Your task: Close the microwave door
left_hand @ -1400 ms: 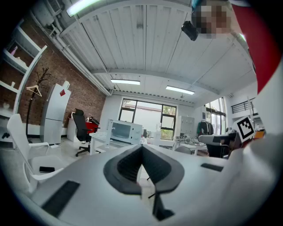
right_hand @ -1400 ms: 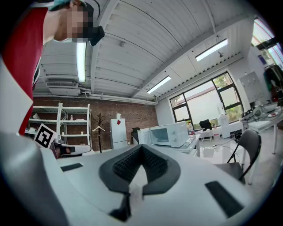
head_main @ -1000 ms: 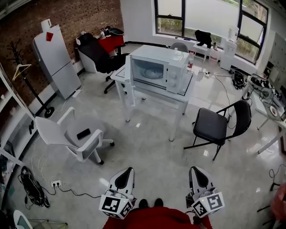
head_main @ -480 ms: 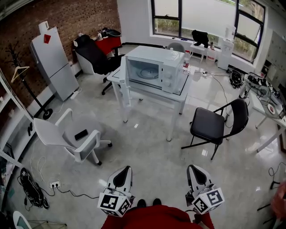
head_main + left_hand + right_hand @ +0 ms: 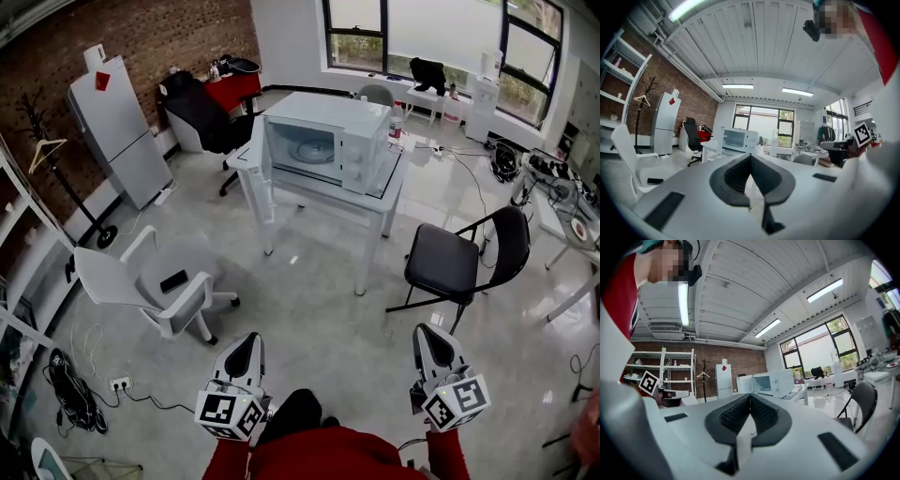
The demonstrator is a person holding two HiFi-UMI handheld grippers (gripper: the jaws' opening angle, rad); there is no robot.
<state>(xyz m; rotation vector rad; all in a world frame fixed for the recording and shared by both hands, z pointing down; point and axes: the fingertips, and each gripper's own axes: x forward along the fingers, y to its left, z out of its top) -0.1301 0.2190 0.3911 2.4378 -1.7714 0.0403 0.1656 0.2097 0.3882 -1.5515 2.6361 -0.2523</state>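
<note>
A white microwave [image 5: 328,141] stands on a white table [image 5: 379,201] across the room, its door [image 5: 262,165] swung open to the left and the turntable showing inside. Both grippers are low in the head view, far from it. My left gripper [image 5: 247,342] and my right gripper [image 5: 430,335] point toward the table, each with its jaws together and nothing between them. The left gripper view shows the left gripper [image 5: 750,157] with the microwave [image 5: 738,139] small beyond it. In the right gripper view the right gripper [image 5: 750,397] has the microwave [image 5: 771,382] beyond it.
A white office chair [image 5: 131,281] with a dark phone [image 5: 174,280] on its seat stands at the left. A black folding chair [image 5: 459,262] is right of the table. A grey fridge [image 5: 117,127], a black office chair [image 5: 202,112] and floor cables [image 5: 70,394] lie further off.
Both grippers have dropped lower in the head view and spread slightly apart. The microwave door stays open; the view has shifted only a little.
</note>
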